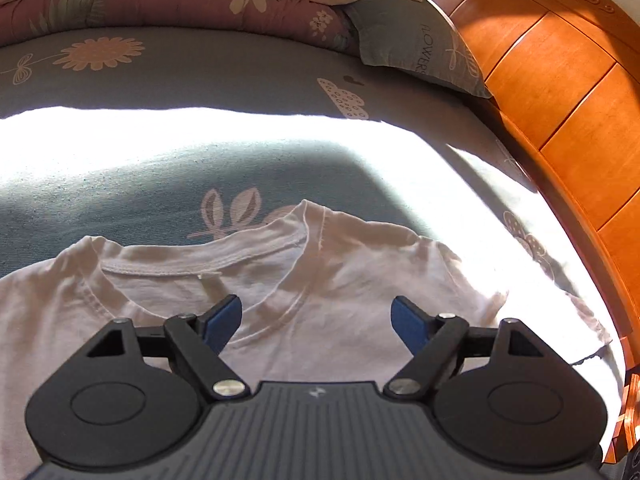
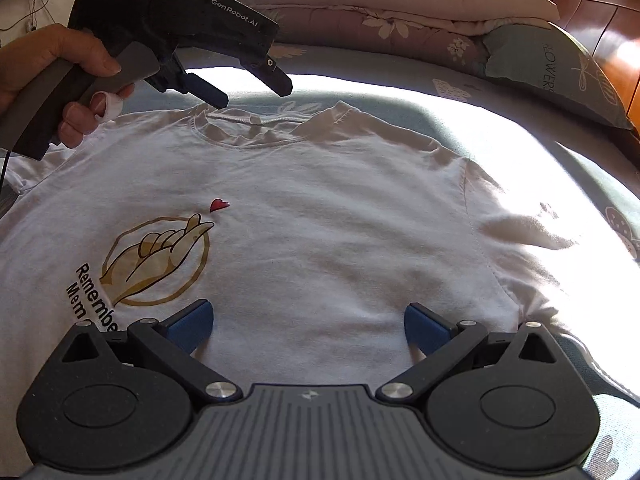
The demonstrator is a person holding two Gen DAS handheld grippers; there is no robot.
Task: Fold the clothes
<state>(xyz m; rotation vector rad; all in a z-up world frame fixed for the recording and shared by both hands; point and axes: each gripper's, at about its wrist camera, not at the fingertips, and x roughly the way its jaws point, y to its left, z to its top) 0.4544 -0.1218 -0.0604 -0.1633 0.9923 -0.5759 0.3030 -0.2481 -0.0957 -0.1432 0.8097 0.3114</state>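
Sunlit across its blue floral sheet, the bed [image 2: 400,76] carries a white T-shirt [image 2: 340,220] spread flat, front up, printed "Remembe". "FLOWERS" is read on a pillow [image 2: 560,76], "GenRobot.AI" on the left gripper [image 2: 252,88], hovering at the collar, fingers parted. The right gripper [image 2: 307,326] is likewise spread, empty.

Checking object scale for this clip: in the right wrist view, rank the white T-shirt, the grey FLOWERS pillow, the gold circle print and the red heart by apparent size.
1. white T-shirt, fills most of the frame
2. grey FLOWERS pillow, though farther away, so likely understated
3. gold circle print
4. red heart, clearly smallest
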